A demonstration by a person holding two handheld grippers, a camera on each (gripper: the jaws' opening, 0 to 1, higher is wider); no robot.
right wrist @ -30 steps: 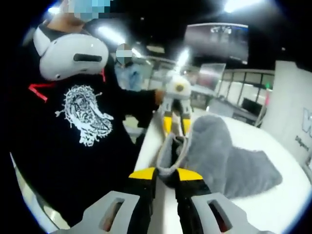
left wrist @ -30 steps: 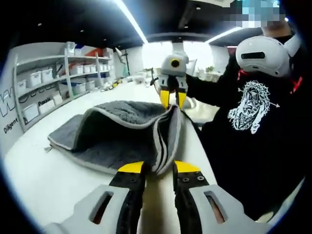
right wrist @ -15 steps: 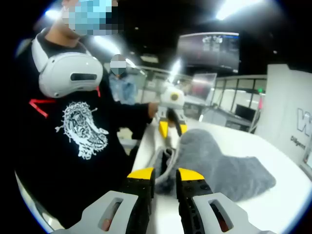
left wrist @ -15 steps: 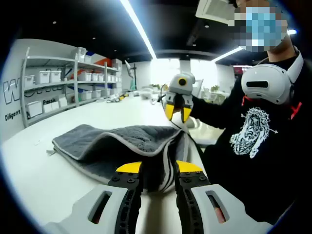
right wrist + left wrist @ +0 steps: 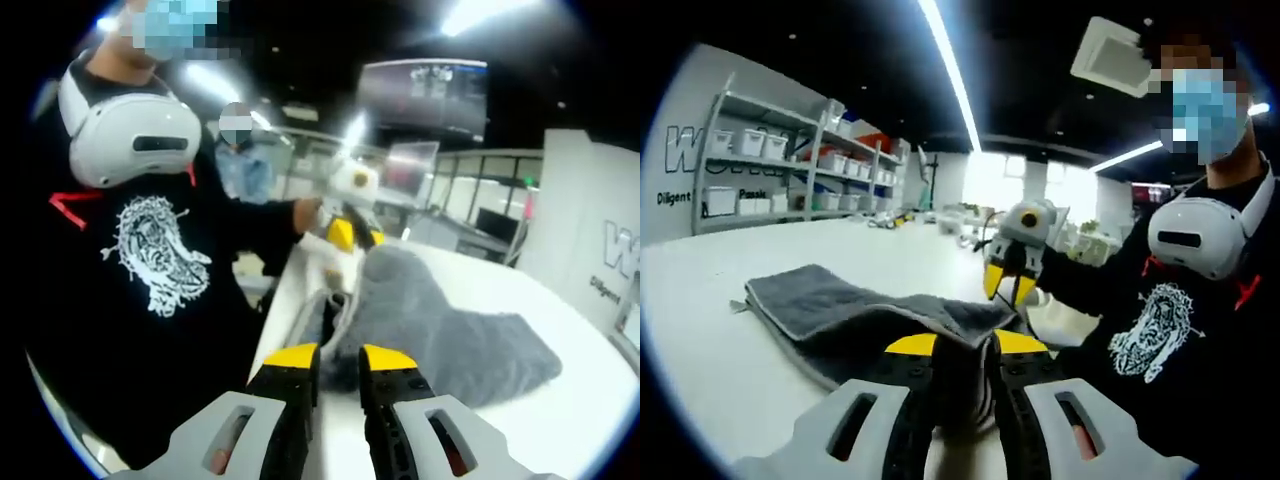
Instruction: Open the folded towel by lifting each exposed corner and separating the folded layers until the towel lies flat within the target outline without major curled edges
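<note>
Left gripper view, one grey towel [image 5: 830, 315], two grippers [image 5: 965, 345] [image 5: 1008, 287] pinching it

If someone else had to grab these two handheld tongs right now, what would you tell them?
Left tongs: shut on the near edge of the grey terry towel.
Right tongs: shut on the same towel's edge at the other end.
The towel is partly on the white table, its gripped edge raised.
Done: edge layers picked up.
Left: separate the folded layers and spread the towel flat; I see no target outline here.
</note>
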